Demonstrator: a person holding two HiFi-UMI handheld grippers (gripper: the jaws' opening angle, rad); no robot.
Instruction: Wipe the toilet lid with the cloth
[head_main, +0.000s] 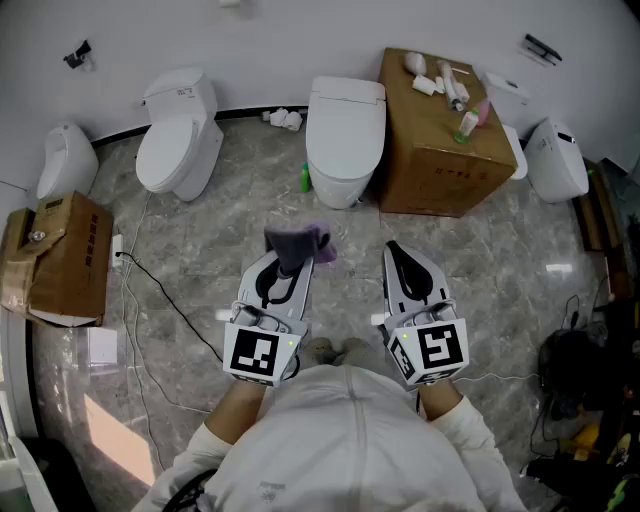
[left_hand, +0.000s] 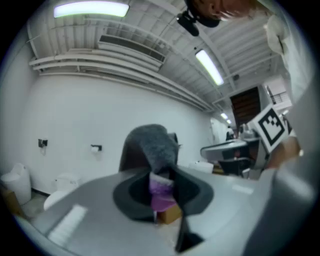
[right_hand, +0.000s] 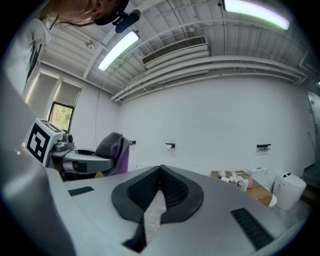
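Cloth gripped, toilets well ahead of me, wiping not yet begun.
My left hand-held gripper (head_main: 288, 262) is clamped on the grey-and-purple cloth (head_main: 298, 243); my right hand-held gripper (head_main: 393, 250) is closed and empty. Next, I judge, step closer and lay the cloth on the toilet lid (head_main: 346, 120).

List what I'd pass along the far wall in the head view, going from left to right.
small white fixture → toilet with a tank → middle toilet → cardboard box with bottles on top → white toilet at the right
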